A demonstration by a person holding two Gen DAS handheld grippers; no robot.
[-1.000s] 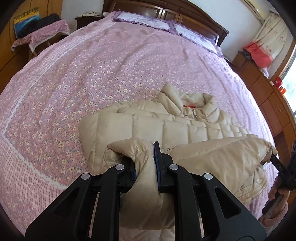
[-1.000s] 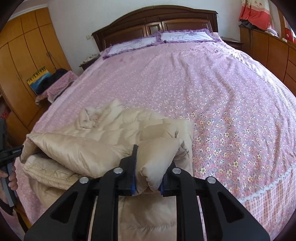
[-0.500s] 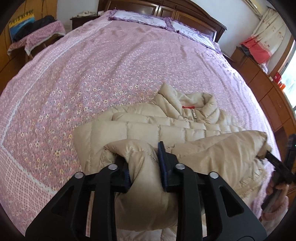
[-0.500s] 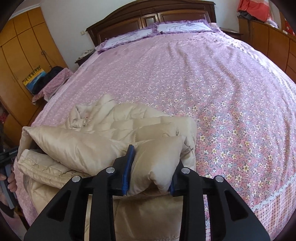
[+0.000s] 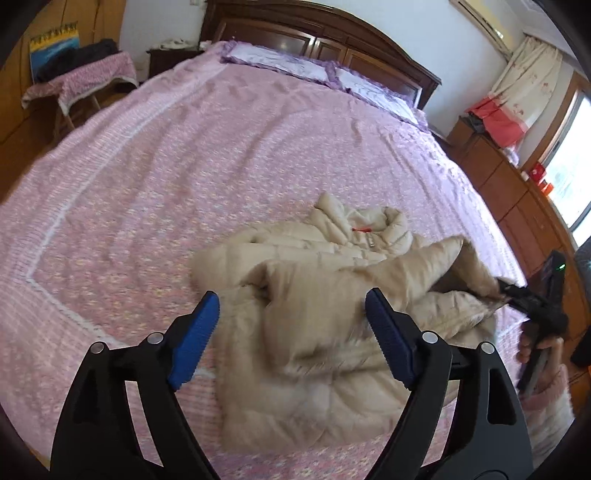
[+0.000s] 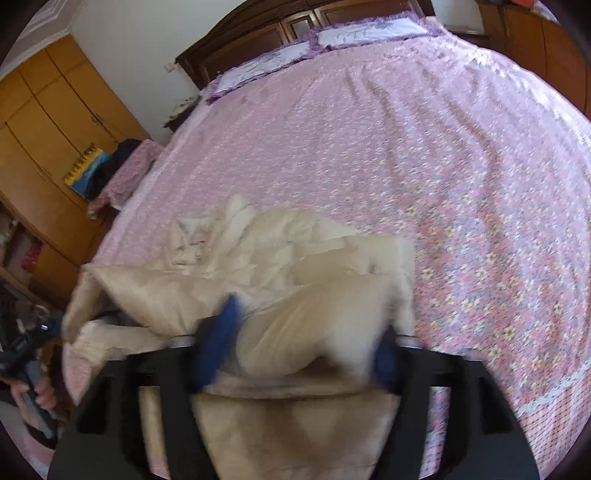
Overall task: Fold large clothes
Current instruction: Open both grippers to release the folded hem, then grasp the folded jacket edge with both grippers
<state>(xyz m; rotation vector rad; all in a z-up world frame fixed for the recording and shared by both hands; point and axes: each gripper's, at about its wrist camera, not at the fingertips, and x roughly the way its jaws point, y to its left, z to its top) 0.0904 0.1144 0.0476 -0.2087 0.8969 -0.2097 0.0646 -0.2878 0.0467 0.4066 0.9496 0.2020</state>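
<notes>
Over on the left, a small stand draped in pink patterned cloth (image 5: 79, 75) sits beside the bed, with the orange wooden wardrobe (image 6: 44, 140) behind it in the right wrist view. The big bed with its pink floral bedspread (image 5: 184, 155) fills the middle, two purple-trimmed white pillows (image 5: 280, 66) up against the dark wooden headboard (image 5: 332, 33).

Now the left hand-held gripper (image 5: 291, 332): its blue pads (image 5: 194, 339) are spread wide apart, nothing between them, hovering just above the near edge of the beige quilted puffer jacket (image 5: 325, 332). The jacket lies on the near right part of the bedspread, collar with its small red tab pointing towards the headboard, one sleeve folded across the body.

On to the right: the right hand-held gripper (image 6: 303, 343) is blurred in its own view. A bulging fold of the jacket (image 6: 303, 325) fills the gap between its blue pads (image 6: 218, 343), which stand fairly wide; whether they are pinching the fabric or merely flanking it, I cannot tell. From the left wrist view, that black tool (image 5: 532, 306) sits at the jacket's right edge, against a lifted flap of fabric.

Far right, a wooden cabinet run (image 5: 517, 199) lines the wall under a cream curtain with a red band (image 5: 513, 96).
</notes>
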